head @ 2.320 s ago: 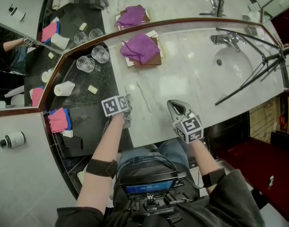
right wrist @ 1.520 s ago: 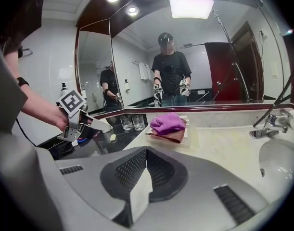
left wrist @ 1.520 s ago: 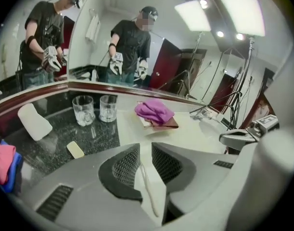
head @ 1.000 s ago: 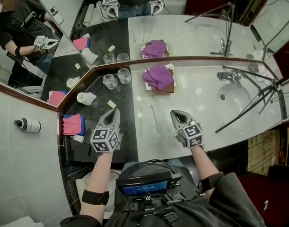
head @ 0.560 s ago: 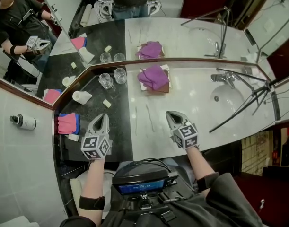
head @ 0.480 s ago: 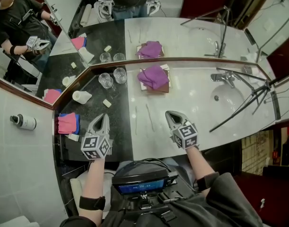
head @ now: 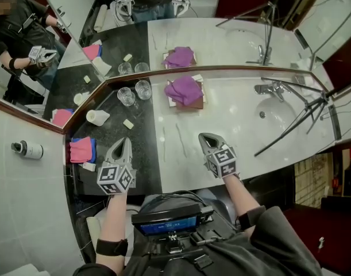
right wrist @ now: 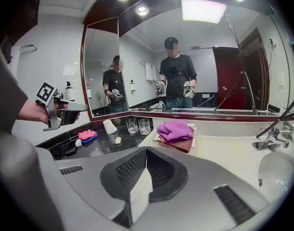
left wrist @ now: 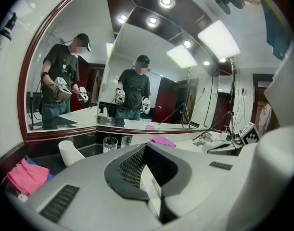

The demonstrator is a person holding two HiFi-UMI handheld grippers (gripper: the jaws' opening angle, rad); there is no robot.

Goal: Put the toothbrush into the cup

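I count two glasses [head: 126, 96] and one white cup [head: 96, 117] on its side at upper left, one purple cloth [head: 184, 89] at upper centre and one pink cloth [head: 81, 149] at left. At centre, two thin pale strips lie on the white counter [head: 238, 114]. I take one for the toothbrush [head: 180, 139], apart from the cup. The left tongs [head: 124, 140] and right tongs [head: 203, 135] are both closed and empty; since a second ago the left has drifted lower left over the black counter [head: 142, 154], while the right has hardly moved.
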